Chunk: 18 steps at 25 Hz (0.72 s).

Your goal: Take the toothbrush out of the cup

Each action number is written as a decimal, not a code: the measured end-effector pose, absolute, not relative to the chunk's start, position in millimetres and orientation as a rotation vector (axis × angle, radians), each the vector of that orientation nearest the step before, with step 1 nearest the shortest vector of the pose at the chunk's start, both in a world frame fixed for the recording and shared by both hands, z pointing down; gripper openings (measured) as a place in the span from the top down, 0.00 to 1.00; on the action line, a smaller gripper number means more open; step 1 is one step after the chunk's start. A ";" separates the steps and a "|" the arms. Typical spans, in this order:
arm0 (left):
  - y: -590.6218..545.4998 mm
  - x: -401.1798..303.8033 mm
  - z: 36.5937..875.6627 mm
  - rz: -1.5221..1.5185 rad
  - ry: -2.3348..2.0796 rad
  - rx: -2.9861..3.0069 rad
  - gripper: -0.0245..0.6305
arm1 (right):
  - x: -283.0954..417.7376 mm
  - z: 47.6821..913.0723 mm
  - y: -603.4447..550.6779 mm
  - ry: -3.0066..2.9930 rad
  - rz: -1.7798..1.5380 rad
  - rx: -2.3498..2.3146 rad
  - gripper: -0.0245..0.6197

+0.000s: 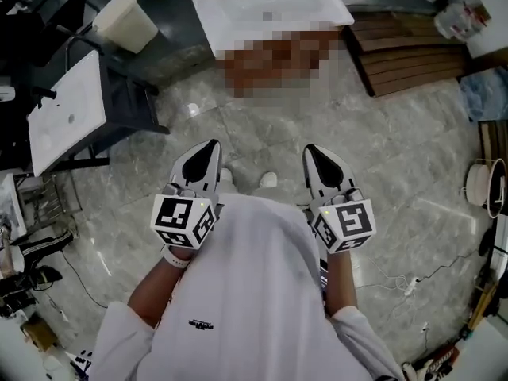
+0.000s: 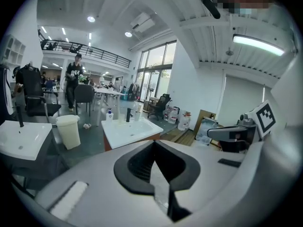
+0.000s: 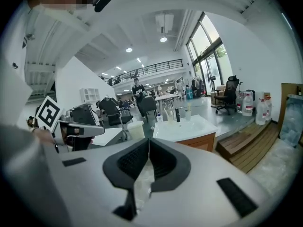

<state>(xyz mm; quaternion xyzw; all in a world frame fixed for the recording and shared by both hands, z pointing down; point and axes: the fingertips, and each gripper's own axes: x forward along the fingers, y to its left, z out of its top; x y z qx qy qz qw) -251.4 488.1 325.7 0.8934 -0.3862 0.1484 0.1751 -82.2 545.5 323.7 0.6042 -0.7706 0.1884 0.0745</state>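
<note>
From the head view, my left tool [image 1: 208, 153] and right tool [image 1: 315, 155] are side by side in front of my waist, tilted slightly down toward the floor [image 1: 262, 125]. Both are fully closed with nothing in them. The white washbasin [image 1: 214, 22] is well ahead of both tips, and a few small things stand along its back edge, too small here to tell apart.

In the left gripper view, the left tool [image 2: 154, 148] has its pads pressed together, empty. Far beyond the tip and a little to its left on the washbasin [image 2: 123, 136] stand a bottle [image 2: 110, 114], a dark tap [image 2: 128, 115] and a pale cup [image 2: 138, 113].

In the right gripper view, the right tool [image 3: 148, 143] is also closed on nothing. The cup [image 3: 188, 113] is ahead and to the right of its tip, just beyond the tap [image 3: 177, 114]. A thin pale stick rising from it looks like the toothbrush [image 3: 189, 106], though it is too small to be sure.

I haven't reached for it yet. I expect the toothbrush to be light, stiff and smooth, so it could slip. I would pinch the handle just above the rim and lift straight up, since a light cup could tip or come up with it. I may need to steady the cup with the other tool.
</note>
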 end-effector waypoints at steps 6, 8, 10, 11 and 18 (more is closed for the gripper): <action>484.2 -224.7 324.4 0.390 -1.144 2.509 0.95 | -48.8 328.2 551.7 -2.339 0.566 1.803 0.95; 478.8 -213.3 323.0 0.377 -1.144 2.510 0.95 | -37.0 327.9 547.9 -2.341 0.575 1.819 0.95; 468.8 -205.1 326.1 0.371 -1.147 2.496 0.95 | -26.4 327.1 537.7 -2.347 0.577 1.834 0.95; 462.2 -202.4 328.0 0.368 -1.150 2.487 0.95 | -21.8 327.5 530.5 -2.347 0.577 1.836 0.95; 393.4 -184.7 340.3 0.339 -1.178 2.456 0.95 | 4.6 330.6 459.5 -2.373 0.569 1.821 0.95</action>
